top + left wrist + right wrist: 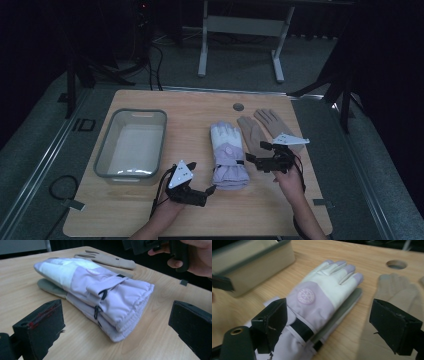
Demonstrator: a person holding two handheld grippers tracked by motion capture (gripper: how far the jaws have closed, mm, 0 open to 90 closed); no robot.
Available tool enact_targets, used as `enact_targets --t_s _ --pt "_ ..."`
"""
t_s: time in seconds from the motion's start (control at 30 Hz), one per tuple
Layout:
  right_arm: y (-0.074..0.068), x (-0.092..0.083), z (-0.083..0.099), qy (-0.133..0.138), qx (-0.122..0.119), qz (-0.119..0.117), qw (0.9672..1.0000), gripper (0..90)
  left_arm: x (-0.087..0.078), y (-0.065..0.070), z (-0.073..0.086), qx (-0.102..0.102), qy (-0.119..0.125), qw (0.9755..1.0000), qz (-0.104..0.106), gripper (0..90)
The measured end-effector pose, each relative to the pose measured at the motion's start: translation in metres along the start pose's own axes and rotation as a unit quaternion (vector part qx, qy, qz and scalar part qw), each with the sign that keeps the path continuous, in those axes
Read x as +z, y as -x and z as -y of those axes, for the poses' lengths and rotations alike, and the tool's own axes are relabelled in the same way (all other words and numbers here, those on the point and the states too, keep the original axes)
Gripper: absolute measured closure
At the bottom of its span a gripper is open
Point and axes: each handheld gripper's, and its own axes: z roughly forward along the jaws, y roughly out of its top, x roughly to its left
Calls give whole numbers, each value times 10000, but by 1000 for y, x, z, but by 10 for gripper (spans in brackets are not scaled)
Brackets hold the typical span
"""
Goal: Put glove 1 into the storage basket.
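Gloves: we count two lilac ski gloves stacked mid-table, two tan gloves beside.
Axis: fingers point away from us.
Tub: one.
Claws: left gripper and right gripper both gape, empty.

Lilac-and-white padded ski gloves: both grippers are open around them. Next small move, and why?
Probably ease the left gripper forward so its open jaws straddle the cuff end of the stacked lilac-and-white padded ski gloves, then close. Its jaws are spread, nothing between them, the cuff lying just ahead. The right gripper is also open, beside the pair.
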Motion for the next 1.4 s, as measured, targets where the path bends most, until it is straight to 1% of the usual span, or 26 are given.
enact_targets --t_s 0.03,0.07,0.13,0.2,0.27,0.33,0.4,0.47,0.5,0.53,0.57,0.63,0.7,0.73,0.77,0.8,0.83,0.87,0.9,0.97,1.0,1.07,1.13,1.2,1.37,1.4 --pt "0 0 0 0 0 0 10000 148 0 0 0 0 0 10000 0 0" --pt "1 1 -1 24 20 9 10000 153 5 -1 -7 -48 -102 9999 88 0" --pt "2 4 -3 110 -101 87 9999 157 10 -2 -12 -77 -148 9997 171 0" --pt "3 7 -4 204 -260 258 9991 156 14 -1 -18 -86 -166 9997 149 0" --pt "6 10 -4 335 -259 207 9989 146 17 -1 -22 -24 -169 9998 114 13" --pt "5 13 -4 478 -359 133 9981 144 20 -2 -25 -63 -204 9997 131 13" --pt "2 16 -4 491 -480 103 9976 143 24 -4 -26 -134 -282 9993 182 13" --pt "-2 19 -3 451 -500 154 9976 130 29 -6 -25 -220 -408 9988 182 13" --pt "-4 21 -3 362 -482 248 9979 107 32 -7 -24 -258 -504 9981 230 13" --pt "-7 24 -3 335 -566 421 9969 104 35 -7 -23 -295 -584 9976 235 13" --pt "-11 26 -2 368 -755 545 9950 97 37 -7 -22 -328 -645 9971 253 13" --pt "-18 29 1 406 -963 596 9927 99 41 -7 -20 -340 -756 9963 234 14" --pt "-21 33 2 346 -1066 881 9898 211 45 -8 -19 -344 -827 9958 180 44" --pt "-20 35 2 299 -1016 796 9912 289 46 -8 -19 -361 -859 9956 137 56" --pt "-18 36 1 243 -941 816 9919 345 48 -8 -19 -406 -882 9952 101 56" --pt "-18 39 1 178 -987 852 9913 387 51 -10 -20 -486 -932 9944 106 58" --pt "-19 42 0 63 -1149 868 9895 396 53 -11 -20 -553 -965 9937 101 61" --pt "-18 46 0 -25 -1143 874 9896 409 56 -12 -20 -643 -1032 9926 69 61" --pt "-15 52 1 -230 -958 674 9928 439 58 -12 -20 -685 -1085 9917 57 74" --pt "-10 59 5 -489 -704 633 9943 443 62 -14 -19 -717 -1185 9904 -36 96" --pt "-7 63 7 -645 -511 507 9953 443 64 -14 -18 -720 -1266 9893 -70 102" --pt "-2 69 12 -903 -197 575 9941 421 69 -14 -14 -759 -1456 9864 -124 109" --pt "1 73 17 -1069 14 599 9925 391 71 -14 -8 -849 -1585 9836 -127 137" --pt "3 75 20 -1188 138 607 9910 391 73 -14 -4 -923 -1644 9820 -136 141" --pt "8 81 23 -1399 505 346 9883 412 76 -16 3 -1045 -1808 9779 -50 145" --pt "9 82 23 -1443 594 250 9874 453 76 -16 4 -1053 -1835 9774 -46 145"
